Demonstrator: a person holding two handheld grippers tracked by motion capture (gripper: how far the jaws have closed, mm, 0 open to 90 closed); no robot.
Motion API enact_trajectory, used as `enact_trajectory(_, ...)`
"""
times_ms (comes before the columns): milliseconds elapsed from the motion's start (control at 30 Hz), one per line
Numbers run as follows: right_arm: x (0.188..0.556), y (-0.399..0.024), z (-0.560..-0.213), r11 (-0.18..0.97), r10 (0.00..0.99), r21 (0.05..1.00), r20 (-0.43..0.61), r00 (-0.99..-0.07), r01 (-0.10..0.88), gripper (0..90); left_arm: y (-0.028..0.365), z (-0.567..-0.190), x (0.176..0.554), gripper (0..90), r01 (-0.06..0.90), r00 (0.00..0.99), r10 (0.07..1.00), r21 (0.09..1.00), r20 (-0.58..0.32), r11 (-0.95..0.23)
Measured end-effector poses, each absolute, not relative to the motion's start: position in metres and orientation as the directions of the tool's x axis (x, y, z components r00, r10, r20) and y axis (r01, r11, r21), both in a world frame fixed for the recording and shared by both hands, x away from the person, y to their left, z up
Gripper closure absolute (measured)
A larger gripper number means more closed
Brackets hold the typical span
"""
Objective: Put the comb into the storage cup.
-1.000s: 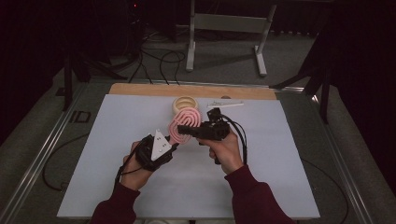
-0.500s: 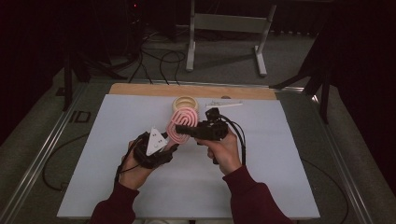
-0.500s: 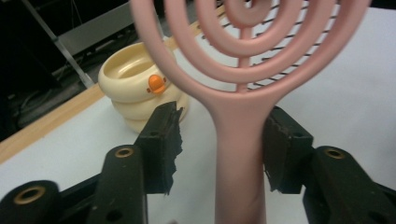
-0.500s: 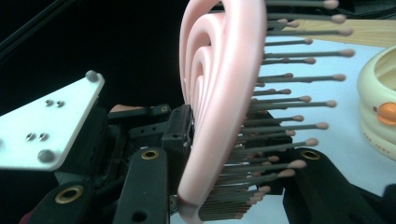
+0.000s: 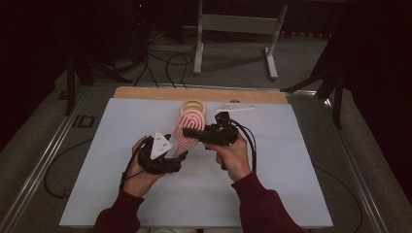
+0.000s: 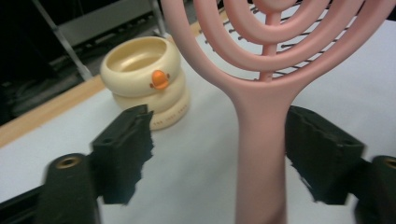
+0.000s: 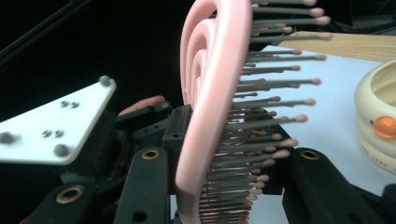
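A pink hairbrush (image 5: 191, 127) with looped rings is held up off the white table sheet (image 5: 291, 165). My right gripper (image 5: 190, 132) is shut on its head; the bristles (image 7: 261, 121) stick out between the jaws in the right gripper view. My left gripper (image 5: 179, 147) stands at the brush handle (image 6: 261, 154). Its jaws have just been opening, and the handle sits between them with a wide gap on one side. In the right gripper view, the left gripper's grey plate (image 7: 51, 126) appears behind the brush.
A cream ring-shaped cup with a duck face (image 5: 193, 107) stands just behind the brush, and it also appears past my left jaws (image 6: 144, 79). A thin white strip (image 5: 234, 108) lies near the wooden back edge (image 5: 145, 93). Cables and a metal stand (image 5: 233, 29) are on the floor beyond.
My left gripper's jaws have spread apart around the brush handle. Both hands and the brush have stayed where they were.
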State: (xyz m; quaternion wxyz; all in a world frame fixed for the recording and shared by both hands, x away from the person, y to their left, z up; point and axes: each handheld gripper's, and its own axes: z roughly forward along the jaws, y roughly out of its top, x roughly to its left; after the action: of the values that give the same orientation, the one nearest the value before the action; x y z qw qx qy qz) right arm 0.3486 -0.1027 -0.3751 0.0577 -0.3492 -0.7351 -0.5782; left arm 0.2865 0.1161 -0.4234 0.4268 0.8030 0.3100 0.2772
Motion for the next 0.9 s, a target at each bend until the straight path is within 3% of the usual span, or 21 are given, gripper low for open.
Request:
enact_trajectory(100,0.35,-0.103,-0.376,0.081,0.448,0.809,0.491,-0.747,0.582,64.0,0.115,-0.423,0.284,16.5,0.244,0.653,0.732,0.86,0.197,-0.449)
enact_trajectory(333,0.351,-0.103,-0.377,0.069,0.448,0.807,0.5,-0.741,0.586,64.1,0.115,-0.422,0.283,14.9,0.239,0.652,0.732,0.863,0.197,-0.445)
enact_trajectory(900,0.356,-0.107,-0.379,0.03,0.449,0.8,0.525,-0.723,0.599,64.2,0.14,-0.414,0.284,0.0,0.269,0.635,0.765,0.898,0.107,-0.349)
